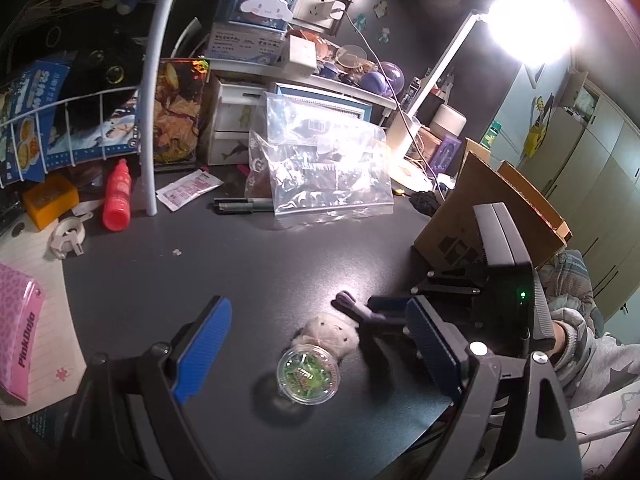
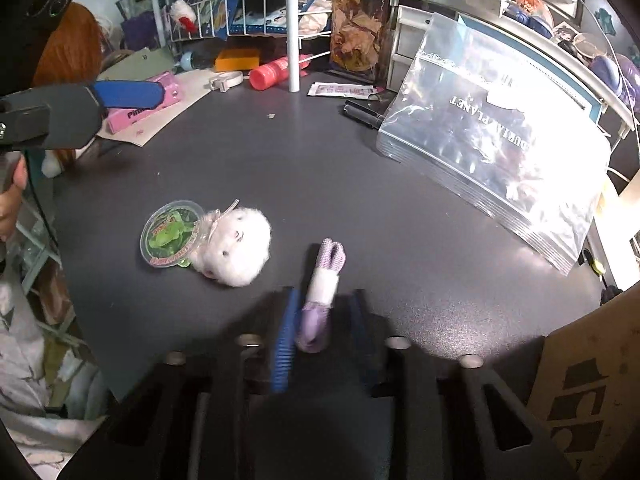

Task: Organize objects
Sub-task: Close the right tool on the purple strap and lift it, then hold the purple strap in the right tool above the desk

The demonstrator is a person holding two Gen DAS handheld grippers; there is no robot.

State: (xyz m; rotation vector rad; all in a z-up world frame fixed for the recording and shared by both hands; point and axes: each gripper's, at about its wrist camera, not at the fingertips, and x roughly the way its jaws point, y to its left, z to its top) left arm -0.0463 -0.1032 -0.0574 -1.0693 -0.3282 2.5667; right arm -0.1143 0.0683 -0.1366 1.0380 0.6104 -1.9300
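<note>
A clear round tub [image 1: 308,376] with green contents lies on the dark desk [image 1: 240,272], touching a white plush toy [image 1: 330,330]. My left gripper [image 1: 320,304] hangs open above them, its blue pads wide apart on either side, holding nothing. In the right wrist view the tub [image 2: 170,232] and plush [image 2: 236,246] sit left of a purple cord bundle [image 2: 322,300] wrapped with a white band. My right gripper [image 2: 325,294] is low on the desk, blurred, with its jaws shut on the bundle's near end. From the left wrist view the right gripper [image 1: 360,308] shows the bundle's tip [image 1: 346,300] poking out.
A stack of clear zip bags [image 1: 320,168] leans at the back centre, with dark markers [image 1: 240,204] beside it. A cardboard box [image 1: 492,208] stands at the right edge. A red bottle [image 1: 117,196], white pole [image 1: 150,120], tape holder [image 1: 68,236] and pink notepad [image 1: 18,340] crowd the left.
</note>
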